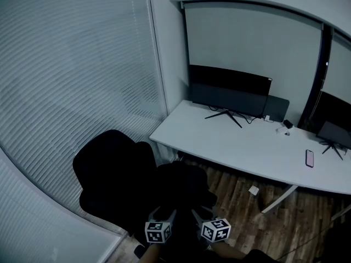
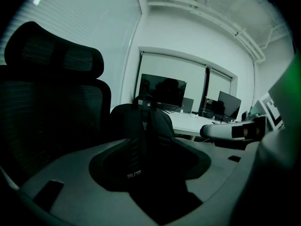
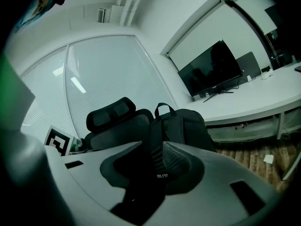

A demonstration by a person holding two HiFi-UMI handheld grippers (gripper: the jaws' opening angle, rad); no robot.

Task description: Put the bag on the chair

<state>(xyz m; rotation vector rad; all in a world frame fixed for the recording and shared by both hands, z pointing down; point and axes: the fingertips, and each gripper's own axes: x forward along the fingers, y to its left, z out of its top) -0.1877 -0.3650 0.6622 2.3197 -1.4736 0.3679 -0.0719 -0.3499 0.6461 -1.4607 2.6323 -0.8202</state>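
Quick notes from the remote seat. The biggest thing in the head view is the wall of blinds (image 1: pixel 66 92), running from about 8 round to 11 o'clock. The white counter (image 1: pixel 241 147) with a monitor (image 1: pixel 227 92) takes up 12 to 3.

The chair (image 1: pixel 107 169) sits at roughly 10 o'clock from my grippers, its backrest towards the blinds. The bag (image 1: pixel 184 188), a black backpack, hangs just at the chair's 3 o'clock side. It's too dark for me to tell whether it touches the seat, so I'd call it not yet on the chair.

The left hand-held gripper (image 1: pixel 164 217) is clamped narrow on one shoulder strap (image 2: pixel 136 149), and the right hand-held gripper (image 1: pixel 200 218) is clamped on the other strap (image 3: pixel 157 154). So it's a two-point carry.

To do this well, I'd lift both sides evenly so the bag stays upright. Then I'd swing it towards 10 o'clock, over the seat's front edge and well clear of it, and lower it so its back rests against the backrest before I open up.

For room, the blinds are close behind the chair, so I wouldn't overshoot. Bare wooden floor (image 1: pixel 241 201) lies at 2 o'clock, with the counter's leg (image 1: pixel 277 199) and a small white thing (image 1: pixel 253 190) on it, well apart from my path. The phone (image 1: pixel 310 158) on the counter is nowhere near.
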